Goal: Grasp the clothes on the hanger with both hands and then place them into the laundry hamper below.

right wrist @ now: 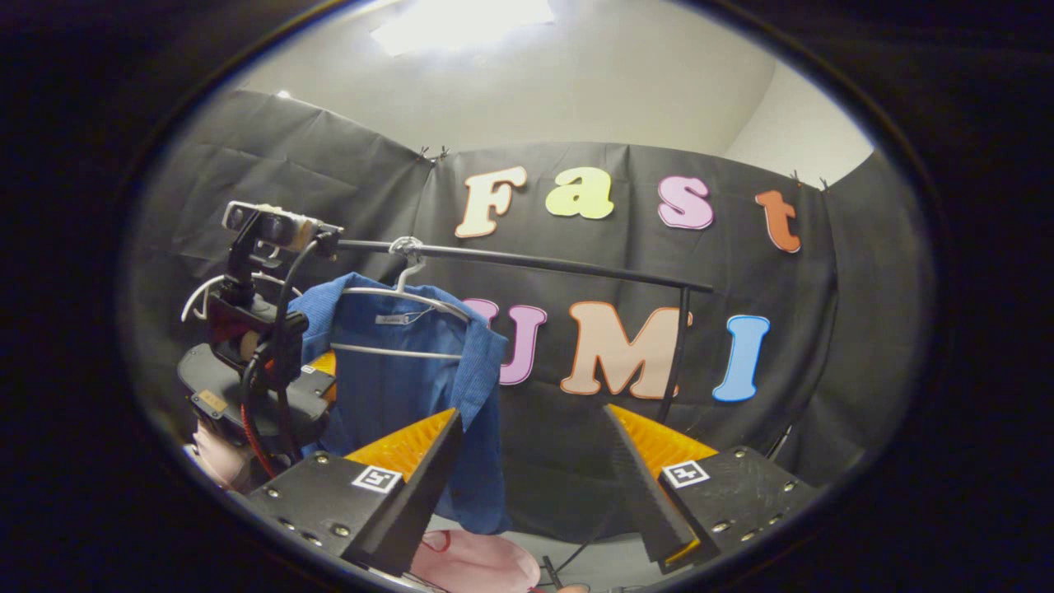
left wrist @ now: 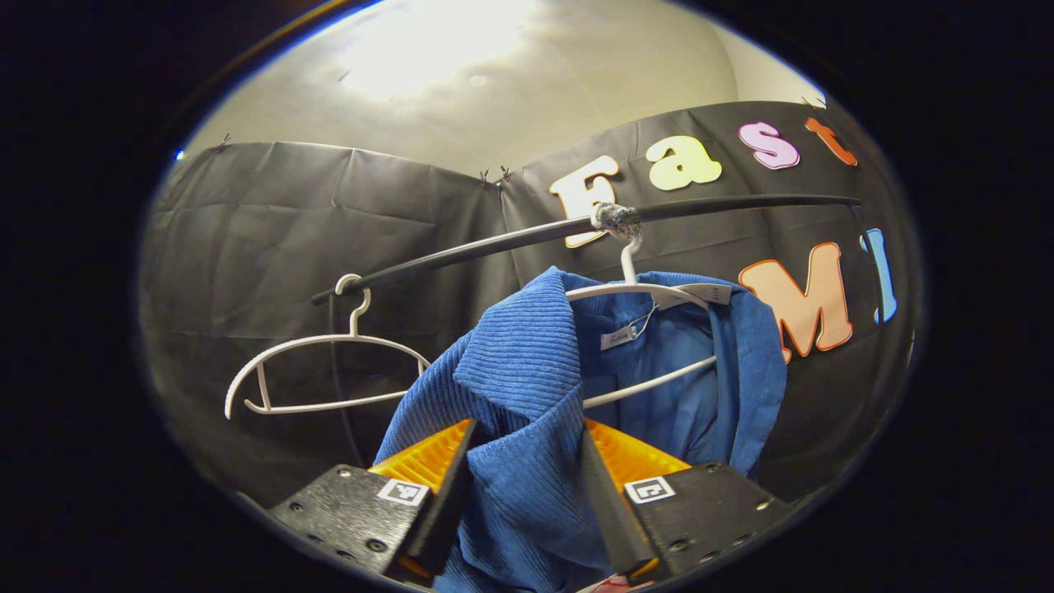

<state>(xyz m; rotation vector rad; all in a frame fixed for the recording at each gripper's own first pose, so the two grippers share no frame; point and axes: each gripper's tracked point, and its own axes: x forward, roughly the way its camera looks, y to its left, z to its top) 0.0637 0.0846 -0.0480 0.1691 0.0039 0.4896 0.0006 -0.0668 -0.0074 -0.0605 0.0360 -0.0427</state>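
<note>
Left gripper view: the left gripper (left wrist: 527,486) has blue corduroy fabric between its fingers. This is the near shoulder and front panel of the blue shirt (left wrist: 527,387). The fingers bracket the fold closely and appear to pinch it, though actual pad contact sits low in the frame and is not fully confirmed. The shirt hangs on a white hanger (left wrist: 634,290), hooked over the black rail (left wrist: 494,243). A second, empty hanger (left wrist: 321,371) hangs further along the same rail, apart from the shirt.

Right gripper view: the right gripper (right wrist: 531,461) is spread wide, with nothing between its fingers. The shirt hangs ahead and to its left on the hanger, its far shoulder and hem edge just beyond one fingertip. The left gripper is visible at the shirt's other side, with a hand (right wrist: 216,461) under it. A pink item (right wrist: 478,564) lies below; whether it belongs to the hamper cannot be told.

Judgement: the step in hand is the second grasp. The right gripper should close on the free shoulder near the collar and take a thick fold. Both grippers should then lift up and outward together so the shoulders clear the hanger arms rather than dragging the hanger off the rail.
</note>
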